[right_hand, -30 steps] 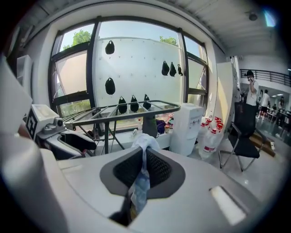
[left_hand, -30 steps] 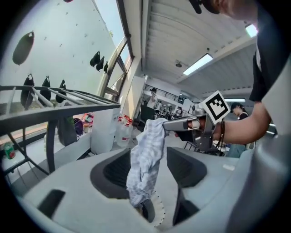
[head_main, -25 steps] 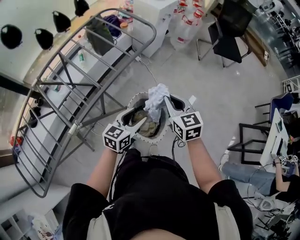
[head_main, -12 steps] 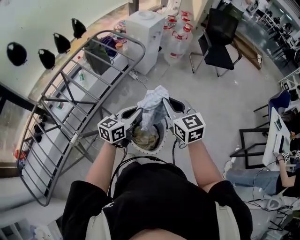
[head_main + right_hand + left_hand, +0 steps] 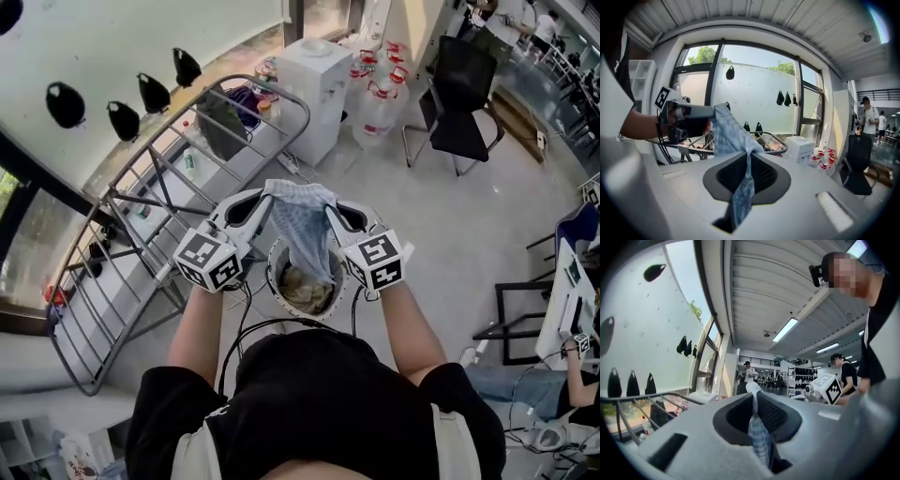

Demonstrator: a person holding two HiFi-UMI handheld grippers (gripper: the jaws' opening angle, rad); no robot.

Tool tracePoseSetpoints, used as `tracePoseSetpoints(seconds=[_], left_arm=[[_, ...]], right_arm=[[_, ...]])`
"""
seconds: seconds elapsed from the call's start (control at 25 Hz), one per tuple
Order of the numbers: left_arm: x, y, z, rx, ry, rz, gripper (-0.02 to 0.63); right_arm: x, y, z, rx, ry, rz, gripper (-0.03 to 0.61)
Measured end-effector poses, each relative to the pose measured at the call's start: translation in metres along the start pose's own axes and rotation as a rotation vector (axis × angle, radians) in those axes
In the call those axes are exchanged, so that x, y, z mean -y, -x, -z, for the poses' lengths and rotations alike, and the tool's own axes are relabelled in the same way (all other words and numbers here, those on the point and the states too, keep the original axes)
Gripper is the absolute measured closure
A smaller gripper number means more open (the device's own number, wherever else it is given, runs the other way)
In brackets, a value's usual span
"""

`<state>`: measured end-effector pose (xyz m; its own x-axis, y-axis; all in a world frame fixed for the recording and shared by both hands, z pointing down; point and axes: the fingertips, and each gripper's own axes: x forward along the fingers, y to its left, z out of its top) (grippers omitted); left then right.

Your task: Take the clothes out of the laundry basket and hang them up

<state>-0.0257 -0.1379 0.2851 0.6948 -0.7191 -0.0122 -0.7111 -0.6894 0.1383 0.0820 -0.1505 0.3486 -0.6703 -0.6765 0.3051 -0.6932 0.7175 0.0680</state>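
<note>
One pale blue-and-white checked cloth garment (image 5: 305, 225) hangs stretched in the air between two tools, the left hand-held gripper (image 5: 266, 195) and the right hand-held gripper (image 5: 330, 208). It is just above the single round white laundry basket (image 5: 272, 281) on the floor, beside one grey metal drying rack (image 5: 141, 216). The garment's hanging part covers some of the basket's mouth, and the crumpled beige clothes (image 5: 305, 286) left inside form a heap whose number cannot be told. The left hand-held gripper, its jaws having just been closing, is clenched on one top edge of the garment and the right is clenched on the other, each pinching a thin fold of cloth.
</note>
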Motion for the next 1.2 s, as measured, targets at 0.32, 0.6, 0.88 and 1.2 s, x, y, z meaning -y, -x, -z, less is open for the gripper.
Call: tracePoseSetpoints(seconds=[0.32,0.6,0.88,1.2], left_arm=[[-0.013,0.029,-0.029,0.017,-0.089,-0.193,0.586],[-0.007,0.087,-0.068,0.079,-0.147,-0.404,0.586],[0.002,0.175,-0.112,0.116,-0.207,-0.627,0.586],[0.033,0.292,-0.132,0.138,-0.249,-0.884,0.586]], right_arm=[[-0.009,-0.009,-0.049,0.117,0.020,-0.127,0.546],[-0.050,-0.012,-0.103,0.204,0.113,-0.324,0.546],[-0.126,-0.013,-0.162,0.299,0.155,-0.541,0.546],[-0.239,-0.010,-0.195,0.351,0.193,-0.799,0.546]])
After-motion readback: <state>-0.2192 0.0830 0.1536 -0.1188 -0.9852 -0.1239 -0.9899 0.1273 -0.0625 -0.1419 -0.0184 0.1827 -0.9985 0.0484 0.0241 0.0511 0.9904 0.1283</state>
